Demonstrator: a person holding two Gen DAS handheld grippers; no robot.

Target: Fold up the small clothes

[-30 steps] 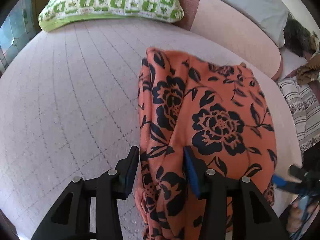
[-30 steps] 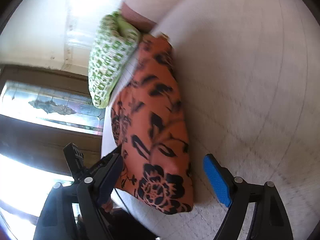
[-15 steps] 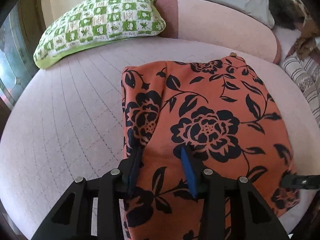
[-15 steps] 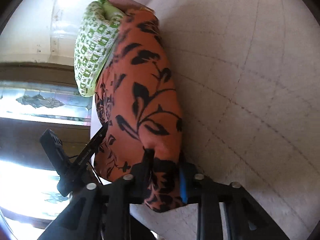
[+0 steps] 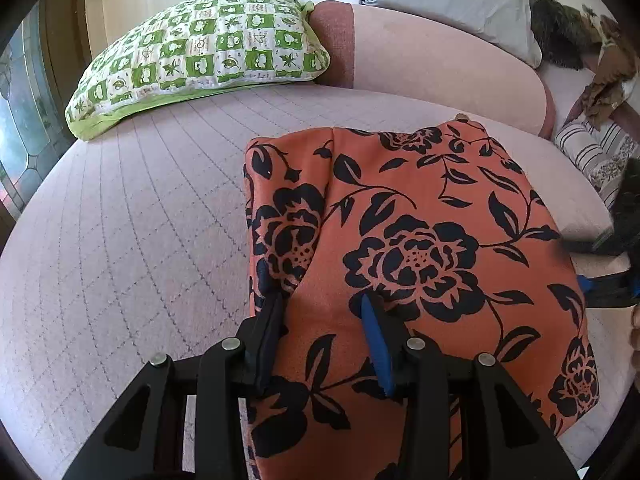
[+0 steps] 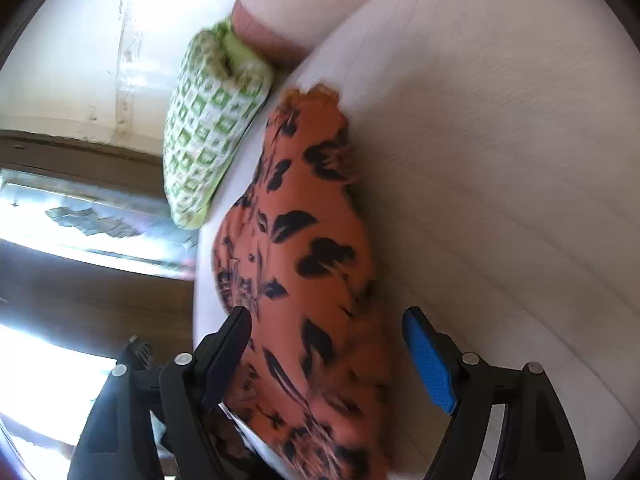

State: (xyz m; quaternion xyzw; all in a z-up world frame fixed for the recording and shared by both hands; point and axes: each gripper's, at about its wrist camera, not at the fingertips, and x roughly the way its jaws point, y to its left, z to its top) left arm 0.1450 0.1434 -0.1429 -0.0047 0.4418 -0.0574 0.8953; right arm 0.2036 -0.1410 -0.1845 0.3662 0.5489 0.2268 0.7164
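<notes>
— At the upper left of my left camera's picture, what lies there?

— The green checked pillow [image 5: 200,40], on the pale quilted bed [image 5: 120,220]. To its right, filling the middle and lower right, the orange flowered cloth [image 5: 420,240] lies spread flat.

— And your left claw [image 5: 320,336]?

— Bottom centre, partly closed, pinching a raised ridge of that cloth between its pads.

— Further right?

— A pink bolster [image 5: 440,60] at top, striped bedding [image 5: 592,152] at the right edge.

— Your right claw [image 6: 328,360]?

— It has just been opening. Its jaws stand apart astride the cloth [image 6: 312,260] at bottom centre; the blue pad [image 6: 428,360] is clear of it, the dark one just beside it. The pillow [image 6: 208,128] sits upper left there.
</notes>
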